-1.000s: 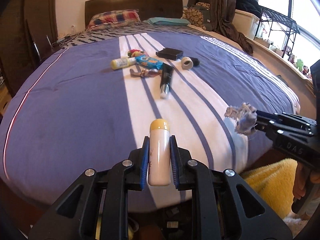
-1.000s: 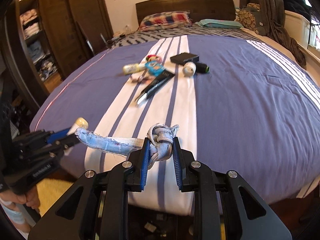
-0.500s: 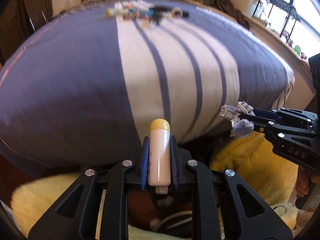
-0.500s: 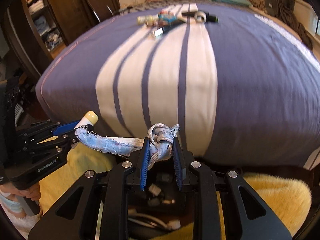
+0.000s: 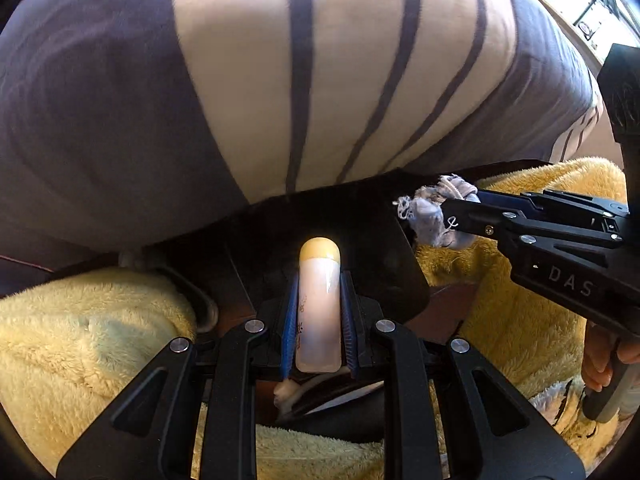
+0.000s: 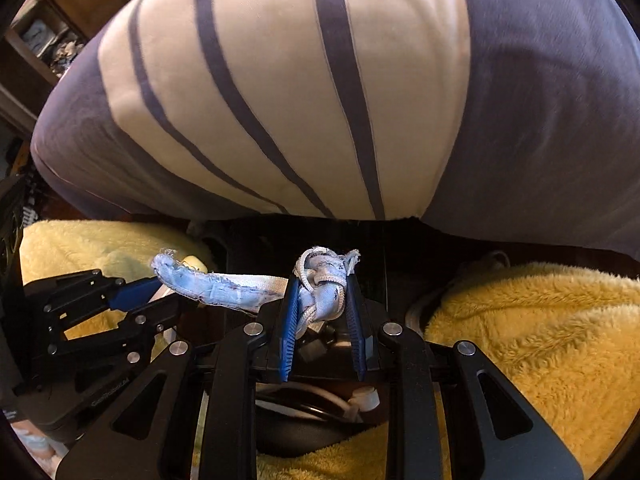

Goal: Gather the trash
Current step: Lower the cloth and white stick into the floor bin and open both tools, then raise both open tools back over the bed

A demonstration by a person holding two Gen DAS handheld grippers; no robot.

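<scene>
My left gripper (image 5: pixel 319 280) is shut on a small white bottle with a yellow cap (image 5: pixel 319 308), held upright over a dark bin (image 5: pixel 384 264) below the foot of the bed. My right gripper (image 6: pixel 322 292) is shut on a knotted scrap of frayed blue cloth (image 6: pixel 324 296), whose tail trails left. In the left wrist view the right gripper (image 5: pixel 444 216) comes in from the right with the cloth (image 5: pixel 430 224). In the right wrist view the left gripper (image 6: pixel 160 292) sits at the left, its bottle cap (image 6: pixel 195 263) just showing. Small items lie inside the bin (image 6: pixel 362 398).
The bed's purple and white striped cover (image 5: pixel 280 80) hangs close in front and fills the upper view (image 6: pixel 320 80). Yellow fluffy rugs lie on both sides of the bin (image 5: pixel 80 340) (image 6: pixel 540 340). A wooden shelf (image 6: pixel 48 32) stands at the far left.
Both grippers have dropped from above the bed to below its edge, over the dark bin. The items on the bed have left view. Both still hold their loads.
</scene>
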